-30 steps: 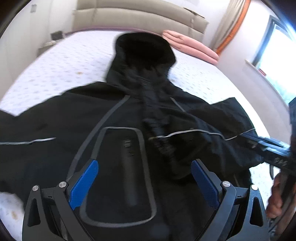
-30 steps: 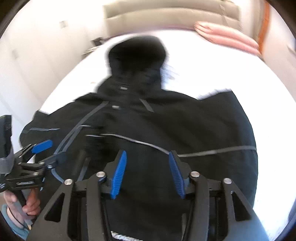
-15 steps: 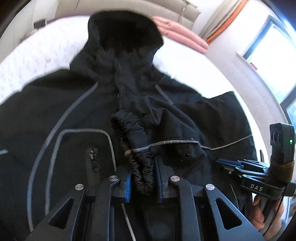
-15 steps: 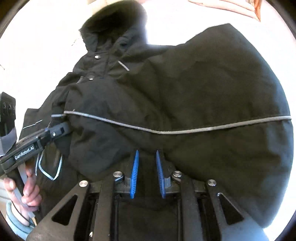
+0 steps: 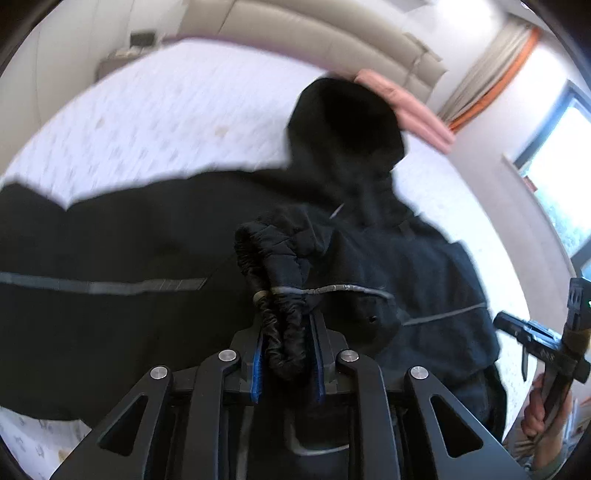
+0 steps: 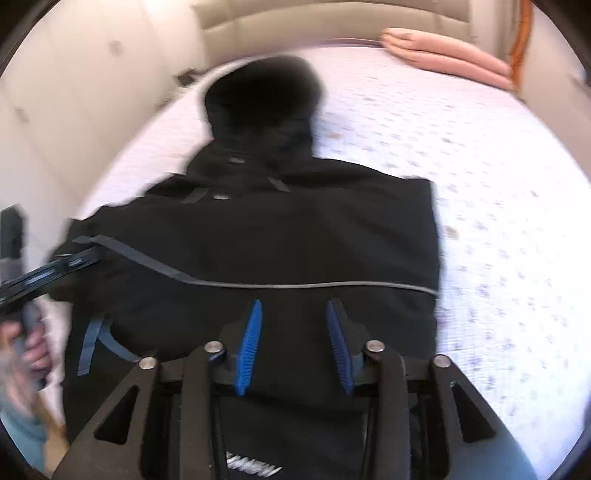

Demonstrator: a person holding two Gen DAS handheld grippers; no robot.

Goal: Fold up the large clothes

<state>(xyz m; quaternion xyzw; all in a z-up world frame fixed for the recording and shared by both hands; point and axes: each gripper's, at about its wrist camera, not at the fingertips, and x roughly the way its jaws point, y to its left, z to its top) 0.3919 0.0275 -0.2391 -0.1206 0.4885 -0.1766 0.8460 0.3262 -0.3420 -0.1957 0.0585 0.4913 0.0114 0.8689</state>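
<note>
A black hooded jacket (image 5: 424,266) with grey reflective stripes lies face up on the bed, hood toward the headboard. It also shows in the right wrist view (image 6: 295,236). My left gripper (image 5: 287,354) is shut on the jacket's elastic sleeve cuff (image 5: 284,332) and holds it lifted over the body. My right gripper (image 6: 295,339) is open and empty just above the folded right side of the jacket. The right gripper also shows in the left wrist view (image 5: 532,339), and the left gripper in the right wrist view (image 6: 55,269).
The bed (image 6: 498,184) has a white patterned sheet and a beige headboard (image 6: 332,22). Pink folded bedding (image 6: 443,55) lies at the head of the bed. A window (image 5: 561,155) is on the right wall.
My right gripper has let go of the jacket and opened, pulling back. My left gripper, still shut on the sleeve cuff, has lifted and carried it to the right.
</note>
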